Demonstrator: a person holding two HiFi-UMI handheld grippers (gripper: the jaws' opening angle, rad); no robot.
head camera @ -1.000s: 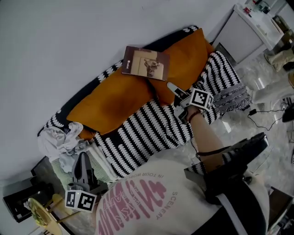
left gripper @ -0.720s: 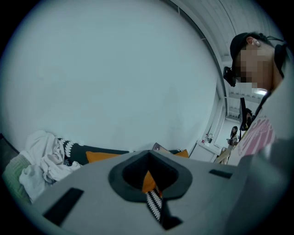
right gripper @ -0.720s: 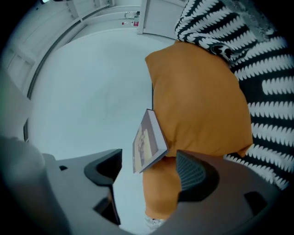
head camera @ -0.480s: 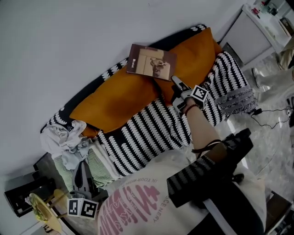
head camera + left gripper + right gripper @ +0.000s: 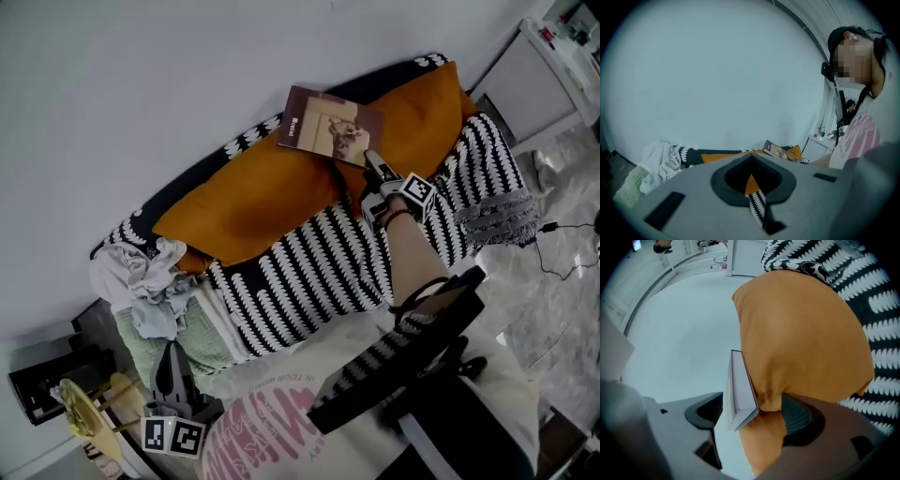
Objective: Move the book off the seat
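Right gripper view shows the right gripper (image 5: 750, 411), its jaws just opened wide, straddling a corner of the book (image 5: 738, 394) that lies on the orange cushion (image 5: 801, 333). Closing now could pinch a cushion fold too, so the book may slip. The left gripper (image 5: 751, 165) hangs pressed shut, empty. How deep the book sits between the right jaws is hard to tell.
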